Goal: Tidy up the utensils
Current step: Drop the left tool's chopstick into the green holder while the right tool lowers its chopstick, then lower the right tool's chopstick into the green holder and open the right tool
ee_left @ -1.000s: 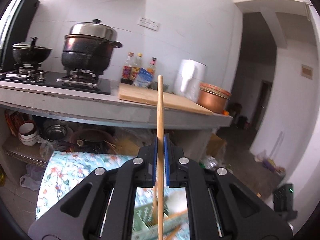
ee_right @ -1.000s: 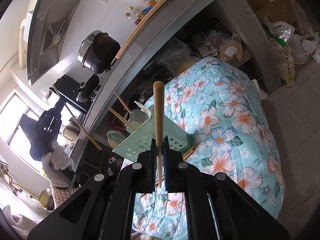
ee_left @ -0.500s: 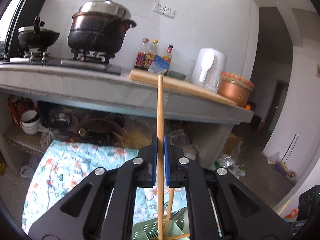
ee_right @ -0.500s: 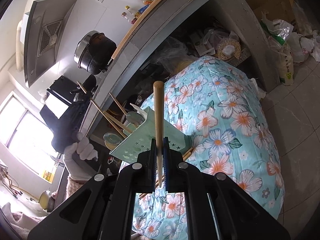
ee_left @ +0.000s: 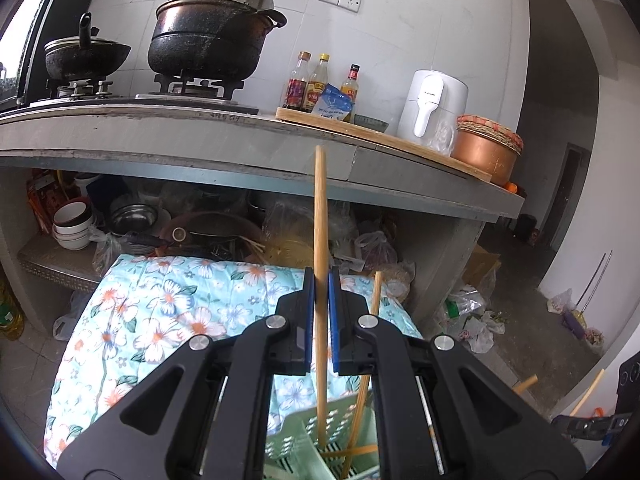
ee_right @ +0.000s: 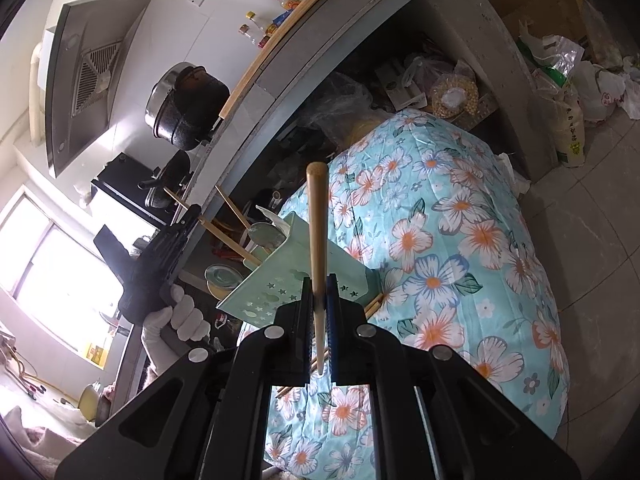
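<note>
Left gripper [ee_left: 320, 320]: black plastic frame with silver screws and blue pads; the jaws are clamped on a chopstick.
Left chopstick [ee_left: 321, 240]: a slim, round, pale wooden stick with a smooth surface. Its long axis runs nearly upright in the left wrist view; the top end stands in front of the counter's edge, and the lower end dips into the green holder below the gripper.
Utensil holder [ee_right: 276, 280]: mint-green plastic, box-shaped, with star and round cut-outs in its wall and a slotted grid bottom. It stands on the floral cloth and, in the right wrist view, appears tilted.
Holder's contents: a second thin stick [ee_left: 368, 344] leans to the right of the held one, its top just beside the left gripper's right finger; more sticks lie crossed at the bottom.
Right gripper [ee_right: 320, 320]: same black frame and blue pads, jaws pressed together on another chopstick.
Right chopstick [ee_right: 318, 232]: thicker-looking, tan wood with a rounded blunt end pointing up and away from the camera; its long axis is close to vertical in the right wrist view, in front of the holder.
Floral cloth [ee_right: 460, 240]: soft quilted fabric, turquoise with white and orange flowers, draped over a rounded bulk.
Gloved hand [ee_right: 176, 320]: a white knit glove grips the left gripper's handle.
Counter [ee_left: 200, 148]: grey concrete slab, rough-edged, carrying a dark, sooty pot [ee_left: 208, 36] with a steel lid.
</note>
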### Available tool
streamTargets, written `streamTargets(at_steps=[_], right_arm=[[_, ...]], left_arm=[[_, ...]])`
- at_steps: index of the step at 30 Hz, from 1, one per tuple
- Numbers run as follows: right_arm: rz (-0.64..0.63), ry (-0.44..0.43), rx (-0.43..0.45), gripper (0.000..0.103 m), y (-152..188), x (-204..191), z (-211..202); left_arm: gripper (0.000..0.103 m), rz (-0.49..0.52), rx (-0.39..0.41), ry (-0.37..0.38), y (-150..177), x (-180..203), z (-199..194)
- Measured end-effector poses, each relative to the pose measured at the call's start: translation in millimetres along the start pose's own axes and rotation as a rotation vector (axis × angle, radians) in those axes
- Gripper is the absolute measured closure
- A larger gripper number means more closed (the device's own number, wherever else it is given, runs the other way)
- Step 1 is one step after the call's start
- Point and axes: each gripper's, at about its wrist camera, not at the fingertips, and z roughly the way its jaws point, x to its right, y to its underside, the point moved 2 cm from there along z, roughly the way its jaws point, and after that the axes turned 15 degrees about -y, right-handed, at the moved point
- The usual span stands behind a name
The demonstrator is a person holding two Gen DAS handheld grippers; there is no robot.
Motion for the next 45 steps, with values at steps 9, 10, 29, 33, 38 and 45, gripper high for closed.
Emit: streamTargets(at_steps=[9,10,29,33,38,45], right_arm=[[-0.008,-0.004,0.000,0.097,4,-4,1],[-0.010,-0.005,0.001,0.097,4,-5,1],[-0.037,-0.025,-0.004,0.097,7,-17,2],[-0.044,-0.030,-0.006,0.097,7,-20,3],[-0.060,-0.037,-0.012,0.097,6,-27,6],[-0.129,-0.068,-0.025,0.097,-6,-54,12]], left_arm=[[0.076,0.020,0.033,-0.020,-2,-6,-27],[0.072,0.019,0.042,-0.021,-3,-6,-32],[0.034,-0.009,0.101,-0.031,1,-42,-103],[0.033,-0.015,0.079,-0.039,11,-54,-108],[0.033,-0.020,0.059,-0.062,22,-66,-111],[0.033,-0.029,0.038,-0.091,38,-80,-114]])
